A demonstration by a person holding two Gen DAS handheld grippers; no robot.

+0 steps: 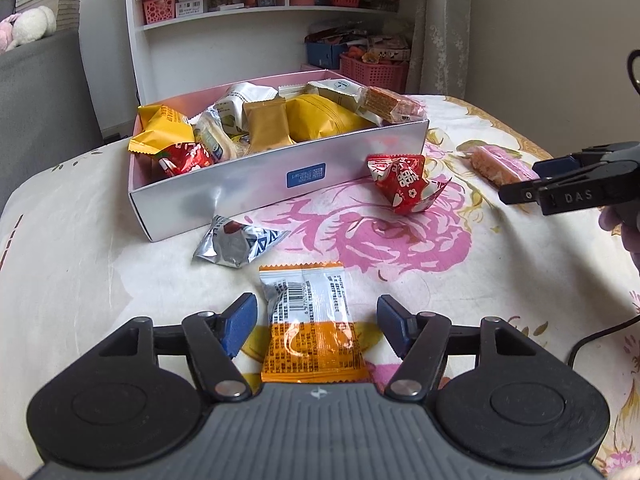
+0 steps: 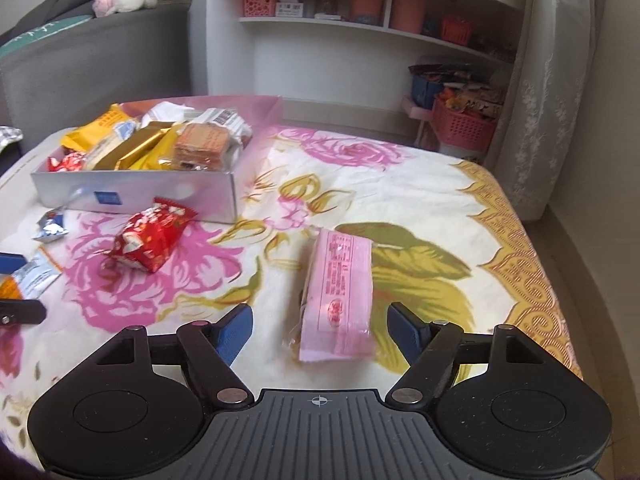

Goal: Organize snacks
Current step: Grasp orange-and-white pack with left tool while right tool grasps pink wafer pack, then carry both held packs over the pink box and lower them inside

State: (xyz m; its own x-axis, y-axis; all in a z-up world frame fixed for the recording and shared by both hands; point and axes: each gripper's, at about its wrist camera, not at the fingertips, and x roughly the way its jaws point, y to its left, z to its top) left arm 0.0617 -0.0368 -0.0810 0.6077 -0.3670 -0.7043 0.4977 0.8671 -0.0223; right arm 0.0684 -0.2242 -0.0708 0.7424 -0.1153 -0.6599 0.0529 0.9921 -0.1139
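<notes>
1. Left gripper (image 1: 316, 320): jaws well apart, straddling the orange packet (image 1: 310, 324) flat on the cloth (image 1: 500, 280); pads clear of the wrapper on both sides, nothing held. Likely lined up for a pinch across the packet's width.
2. Right gripper (image 2: 320, 332): jaws wide, either side of the pink bar (image 2: 340, 296), no pad touching it; empty too. Bar lying lengthwise along the gripper's line, so a close would take it across its narrow side.
3. Box (image 1: 256, 184) at the far left of the cloth, already heaped: yellow bags (image 1: 320, 116), a wafer pack (image 1: 390, 106) riding on the far corner rim. Little room left; anything added probably sits on top and may slide off.
4. Loose on the cloth, near the box's front wall: red packet (image 1: 404, 184) and silver packet (image 1: 236, 246), both crumpled.
5. Both lying between the grippers and the box, though a lifted carry passes over them.
6. Cable (image 1: 600, 336) trailing at the right edge, clear of the snacks.
</notes>
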